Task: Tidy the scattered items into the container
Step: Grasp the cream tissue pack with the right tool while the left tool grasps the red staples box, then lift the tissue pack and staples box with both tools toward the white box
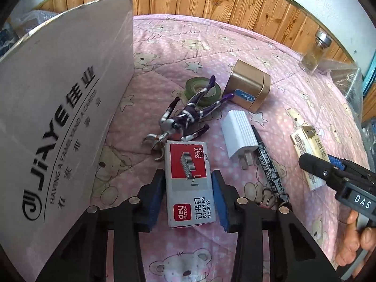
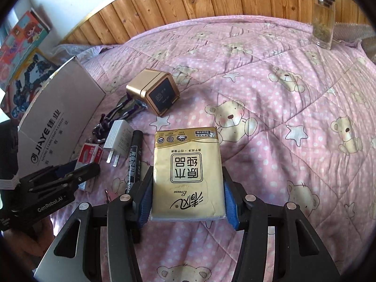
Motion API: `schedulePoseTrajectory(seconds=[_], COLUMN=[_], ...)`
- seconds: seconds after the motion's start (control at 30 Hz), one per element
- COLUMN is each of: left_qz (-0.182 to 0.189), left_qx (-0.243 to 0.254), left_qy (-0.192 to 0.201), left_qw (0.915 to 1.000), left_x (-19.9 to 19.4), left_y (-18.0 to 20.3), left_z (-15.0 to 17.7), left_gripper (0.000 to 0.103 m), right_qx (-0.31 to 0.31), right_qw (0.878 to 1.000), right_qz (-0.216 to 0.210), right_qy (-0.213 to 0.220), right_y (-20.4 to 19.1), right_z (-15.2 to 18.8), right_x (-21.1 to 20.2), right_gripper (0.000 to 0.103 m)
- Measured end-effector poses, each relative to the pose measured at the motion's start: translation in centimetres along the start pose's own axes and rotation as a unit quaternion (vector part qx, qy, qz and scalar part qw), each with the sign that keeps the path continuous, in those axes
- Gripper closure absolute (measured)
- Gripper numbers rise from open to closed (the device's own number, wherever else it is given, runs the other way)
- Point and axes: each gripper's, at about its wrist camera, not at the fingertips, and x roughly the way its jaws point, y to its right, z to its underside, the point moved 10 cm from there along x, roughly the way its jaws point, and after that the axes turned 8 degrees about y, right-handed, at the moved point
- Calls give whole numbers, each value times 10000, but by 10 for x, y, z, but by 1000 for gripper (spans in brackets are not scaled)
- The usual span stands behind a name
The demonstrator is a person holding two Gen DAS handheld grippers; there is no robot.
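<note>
A red and grey staples box (image 1: 188, 183) lies on the pink quilt (image 1: 188, 47) between the blue pads of my left gripper (image 1: 188, 172), which is shut on its long sides. A yellow tissue pack (image 2: 188, 169) sits between the pads of my right gripper (image 2: 187, 171), which is shut on it. The cardboard box (image 1: 58, 117) stands at the left, its flap up beside the left gripper. In the right wrist view the left gripper (image 2: 80, 166) is at the lower left over the staples box (image 2: 91, 152), next to the cardboard box (image 2: 58, 112).
On the quilt lie a purple toy figure (image 1: 185, 115), a green tape roll (image 1: 202, 89), a gold tin (image 1: 249, 84), a white charger (image 1: 239, 136) and a black marker (image 1: 268, 164). A glass jar (image 2: 323, 16) stands at the far right. Wooden panelling runs behind.
</note>
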Motion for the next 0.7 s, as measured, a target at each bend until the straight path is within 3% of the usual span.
schedulePoseTrajectory(seconds=[0.17, 0.2, 0.23, 0.5, 0.7], left_qz=[-65, -126, -171, 362, 686], left_qx=[320, 412, 460, 214, 458], left_qy=[67, 80, 104, 461, 469], left_qw=[9994, 9990, 9987, 9981, 9955], left_x=[3, 5, 5, -43, -59], left_y=[13, 13, 13, 13, 34], left_z=[0, -2, -4, -7, -1], left_gripper=[47, 53, 64, 64, 64], right_qx=[-73, -71, -5, 217, 255], right_qw=[9999, 9999, 9999, 9997, 9996], right_qz=[121, 129, 101, -40, -108], right_qy=[-6, -5, -1, 141, 98], right_y=[-1, 0, 0, 0, -16], right_z=[8, 7, 7, 1, 14], right_x=[9, 9, 8, -14, -27], right_gripper=[49, 49, 49, 49, 49])
